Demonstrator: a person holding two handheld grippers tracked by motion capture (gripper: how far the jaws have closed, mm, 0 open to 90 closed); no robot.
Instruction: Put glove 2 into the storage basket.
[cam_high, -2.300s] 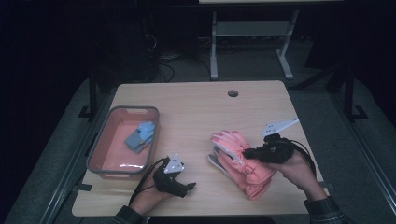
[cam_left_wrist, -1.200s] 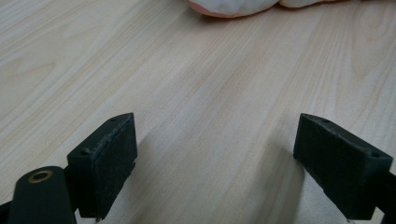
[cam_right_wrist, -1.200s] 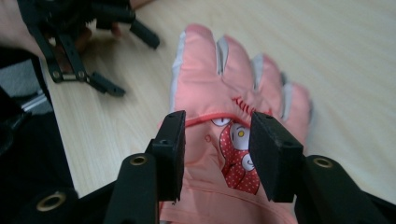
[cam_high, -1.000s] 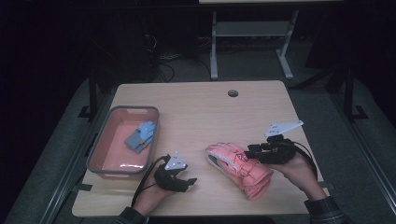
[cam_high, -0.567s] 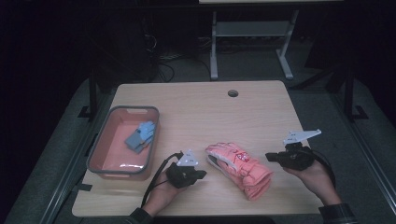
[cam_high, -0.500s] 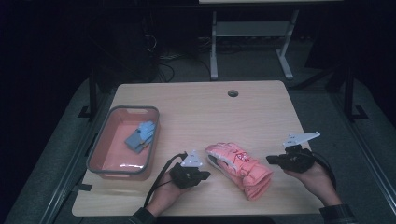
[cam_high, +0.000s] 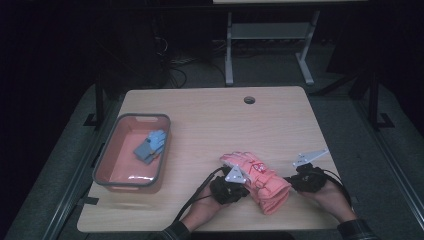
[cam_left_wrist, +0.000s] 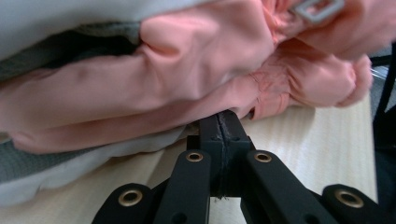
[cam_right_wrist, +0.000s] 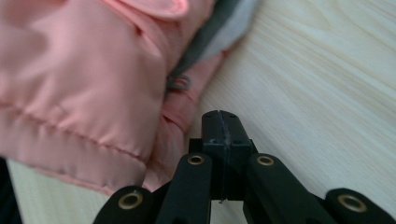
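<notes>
A pair of pink padded gloves (cam_high: 257, 180) with grey-white palms lies in a heap on the wooden table (cam_high: 225, 125), near its front edge. My left gripper (cam_high: 240, 190) lies low at the heap's left side. In the left gripper view its jaws are shut together with nothing between them, and the gripper (cam_left_wrist: 226, 119) has its tip pressed against the pink gloves (cam_left_wrist: 187, 70). My right gripper (cam_high: 292, 181) rests by the cuff end on the right. Its jaws are shut and empty too; this gripper (cam_right_wrist: 219, 116) sits just beside the pink gloves (cam_right_wrist: 74, 70).
A grey-rimmed pink tray (cam_high: 102, 167) stands at the table's left and holds a blue glove (cam_high: 150, 146). A round cable hole (cam_high: 249, 100) sits near the far edge. A metal stand's legs (cam_high: 227, 60) rise behind the table. Dark floor surrounds it.
My left gripper has slid right across the table up to the pink gloves and shut. My right gripper pulled away to the right, sank to the table by the cuff and shut.
</notes>
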